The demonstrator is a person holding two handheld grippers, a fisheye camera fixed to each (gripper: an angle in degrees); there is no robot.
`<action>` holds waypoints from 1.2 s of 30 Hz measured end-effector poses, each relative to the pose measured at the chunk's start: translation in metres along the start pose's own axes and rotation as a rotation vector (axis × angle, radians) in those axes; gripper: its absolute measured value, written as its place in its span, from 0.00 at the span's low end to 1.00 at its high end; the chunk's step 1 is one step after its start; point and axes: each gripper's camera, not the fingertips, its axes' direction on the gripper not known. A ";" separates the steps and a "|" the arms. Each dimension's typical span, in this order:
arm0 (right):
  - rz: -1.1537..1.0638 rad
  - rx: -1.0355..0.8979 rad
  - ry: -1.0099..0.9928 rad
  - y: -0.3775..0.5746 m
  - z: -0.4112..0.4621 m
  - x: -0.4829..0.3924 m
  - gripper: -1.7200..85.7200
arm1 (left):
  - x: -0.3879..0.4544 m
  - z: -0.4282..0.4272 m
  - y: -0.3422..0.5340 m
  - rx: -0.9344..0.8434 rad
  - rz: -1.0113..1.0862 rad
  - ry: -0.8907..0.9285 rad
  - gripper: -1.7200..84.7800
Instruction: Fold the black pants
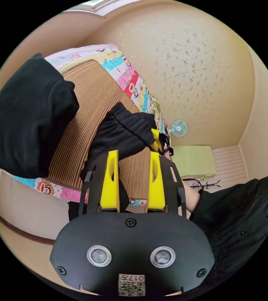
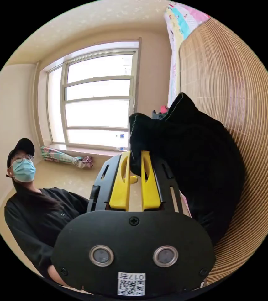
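Observation:
The black pants lie bunched on a brown striped mat, their gathered waistband edge turned toward me. My left gripper hovers just short of them, its yellow jaws apart, with the mat showing through the gap. At the pants' far edge my right gripper holds the cloth. In the right gripper view, the right gripper has its jaws close together, pinching a fold of the black pants, which hang in a heap against the mat.
A second black garment lies on the mat to the left. A cartoon-print quilt covers the bed under the mat. A person in black stands close by. A fan, green cabinet, window and folded umbrella are around.

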 end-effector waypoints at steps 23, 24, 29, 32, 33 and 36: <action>-1.215 -0.376 -0.035 0.232 -0.032 -0.580 0.05 | 0.550 0.019 0.113 -0.641 1.234 0.530 0.22; -1.245 -0.371 -0.040 0.243 -0.036 -0.588 0.05 | 0.568 0.040 0.137 -0.714 1.261 0.532 0.19; -1.312 -0.362 0.045 0.277 -0.049 -0.621 0.08 | 0.611 0.073 0.188 -0.791 1.260 0.620 0.09; -1.285 -0.281 0.175 0.292 -0.062 -0.645 0.10 | 0.631 0.087 0.202 -0.755 1.195 0.571 0.08; -1.252 -0.208 0.222 0.301 -0.071 -0.655 0.10 | 0.635 0.094 0.200 -0.747 1.120 0.592 0.08; -1.234 0.077 0.411 0.349 -0.095 -0.675 0.13 | 0.632 0.120 0.189 -0.765 0.907 0.709 0.08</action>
